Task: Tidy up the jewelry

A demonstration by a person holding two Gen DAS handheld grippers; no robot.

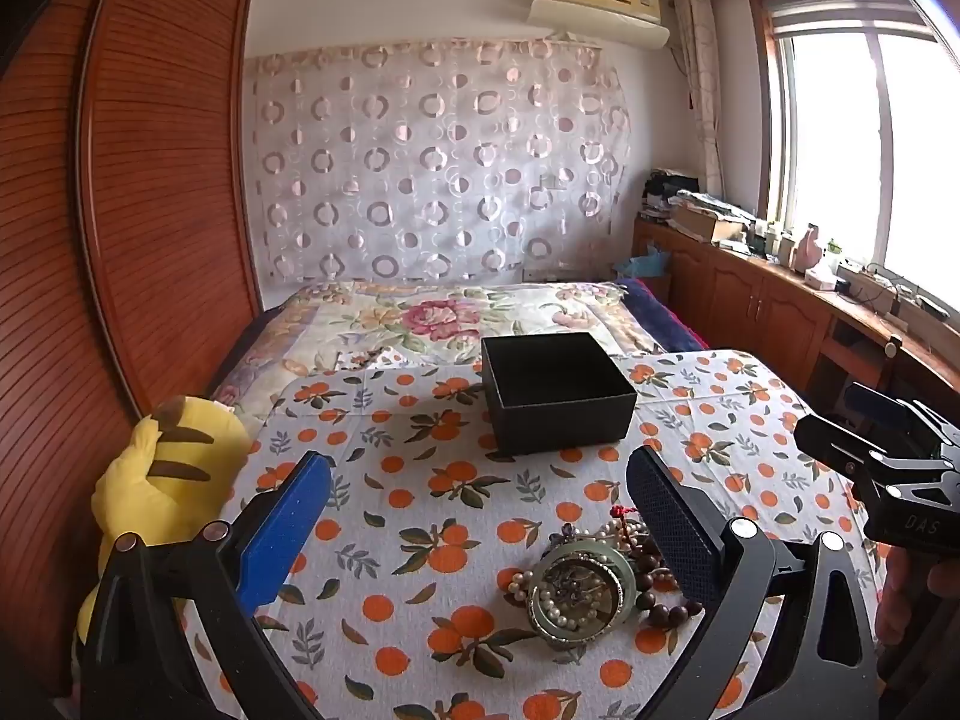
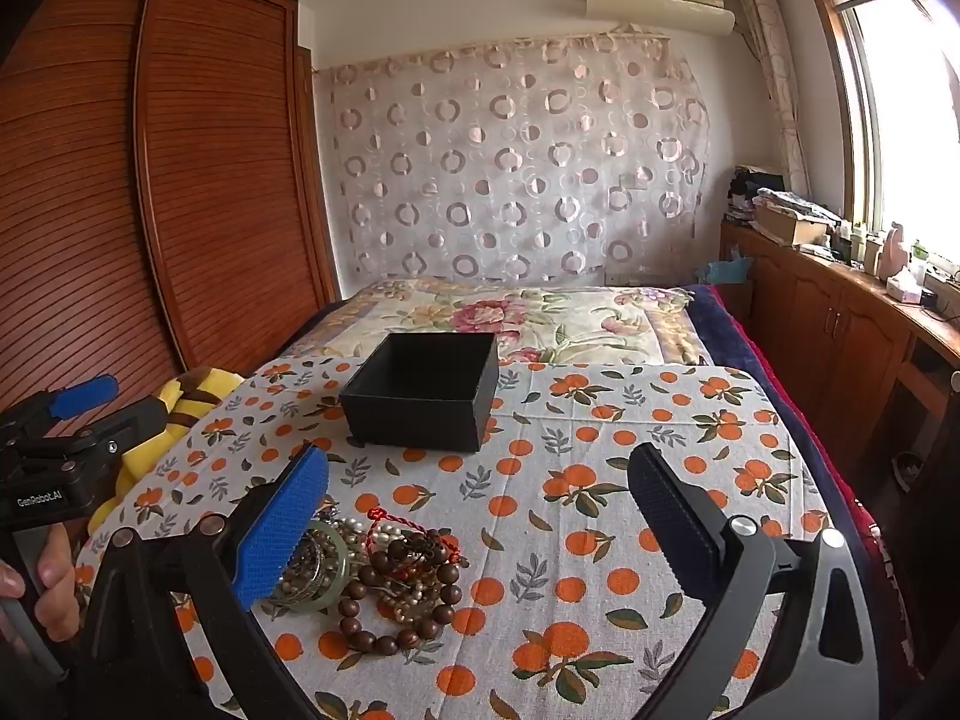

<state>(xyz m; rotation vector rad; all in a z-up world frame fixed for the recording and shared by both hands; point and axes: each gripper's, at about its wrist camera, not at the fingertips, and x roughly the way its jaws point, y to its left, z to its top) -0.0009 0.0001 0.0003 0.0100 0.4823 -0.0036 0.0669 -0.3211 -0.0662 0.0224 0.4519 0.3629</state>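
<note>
Black card forms the open-topped box point(image 1: 558, 399), which stands upright on the orange-print surface point(image 1: 420, 498) with its mouth facing the ceiling; no long axis is evident, its sides looking about equal. On the near side of the box, well apart from it, lies the jewelry pile point(image 2: 384, 576): a pale green bangle point(image 1: 579, 591) lying flat, pearl strands, a loop of brown wooden beads point(image 2: 396, 606) and a red cord. Left tongs point(image 1: 480, 531) stand wide apart and clamp nothing; the pile lies near their dark finger. Right tongs point(image 2: 480, 528) likewise stand wide apart, empty, with the pile just beside their blue finger. Left of the box, a yellow plush toy point(image 1: 162, 480) rests at the surface edge.
</note>
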